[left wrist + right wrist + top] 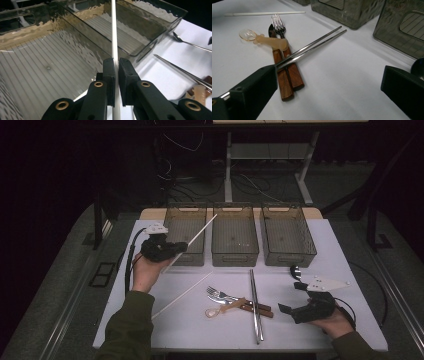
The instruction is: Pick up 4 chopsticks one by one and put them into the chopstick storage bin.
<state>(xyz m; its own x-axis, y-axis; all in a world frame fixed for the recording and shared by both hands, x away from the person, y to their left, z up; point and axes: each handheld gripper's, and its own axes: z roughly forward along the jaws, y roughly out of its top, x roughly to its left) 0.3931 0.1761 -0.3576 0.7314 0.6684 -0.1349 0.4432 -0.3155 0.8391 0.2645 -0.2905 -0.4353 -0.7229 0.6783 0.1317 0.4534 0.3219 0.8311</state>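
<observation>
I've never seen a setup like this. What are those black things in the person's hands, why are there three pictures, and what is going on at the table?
A person holds a hand tool with a two-jaw claw in each hand. One picture looks down from above the table; the other two come from small cameras riding on each claw. The left claw is shut on a thin white stick, raised over the left one of three clear bins. The right claw is open, hovering near a pair of metal chopsticks. Also on the table: another white stick, a fork with a wooden handle, and a small pale spoon.
</observation>
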